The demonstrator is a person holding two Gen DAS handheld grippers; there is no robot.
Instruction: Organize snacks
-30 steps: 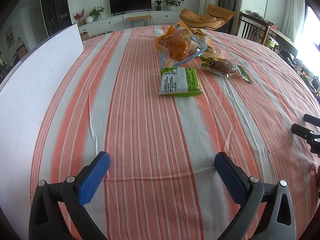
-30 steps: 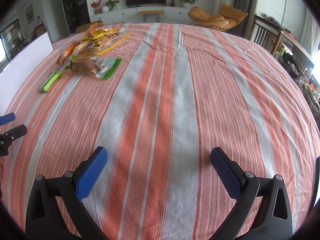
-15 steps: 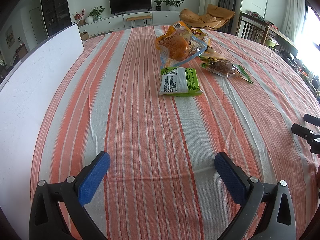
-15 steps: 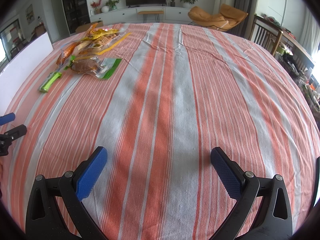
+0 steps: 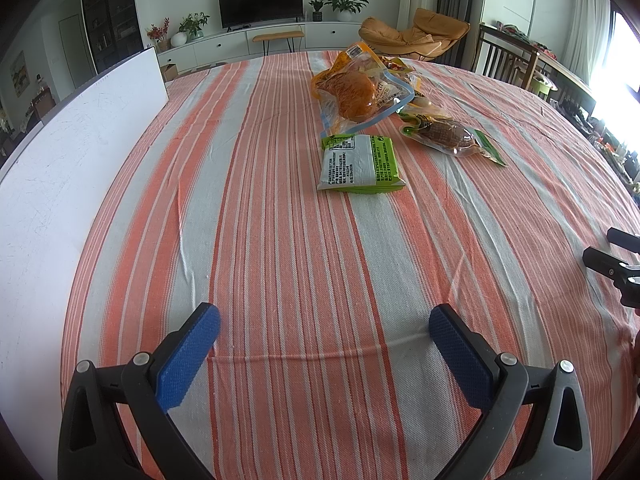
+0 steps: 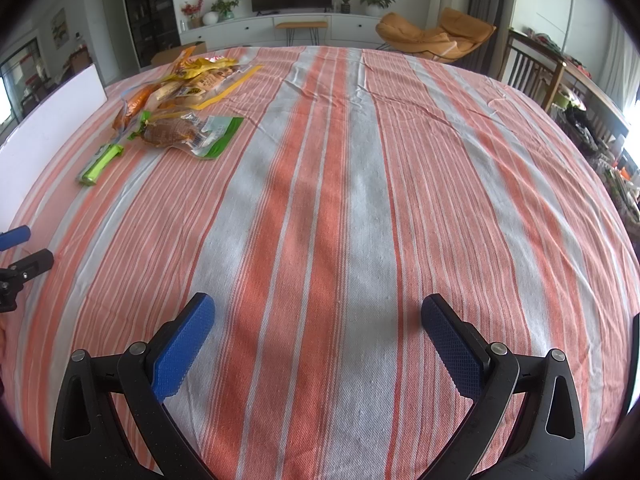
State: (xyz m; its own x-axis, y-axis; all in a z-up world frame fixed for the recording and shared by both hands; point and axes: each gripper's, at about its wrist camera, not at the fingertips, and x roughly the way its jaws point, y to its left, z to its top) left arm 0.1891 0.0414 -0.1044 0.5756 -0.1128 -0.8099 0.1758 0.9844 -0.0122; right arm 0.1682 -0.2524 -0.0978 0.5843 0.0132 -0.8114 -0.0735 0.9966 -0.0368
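On the counter [image 5: 280,240], I note:
Left gripper [image 5: 324,330]: spread wide, holding nothing, low over striped cloth.
Right gripper [image 6: 316,318]: spread wide, holding nothing.
Green packet [image 5: 360,163]: lying flat, well ahead of left gripper.
Snack pile [image 5: 360,92]: just behind green packet; orange bag and brown pouch [image 5: 450,136].
White board [image 5: 60,152]: along left edge.
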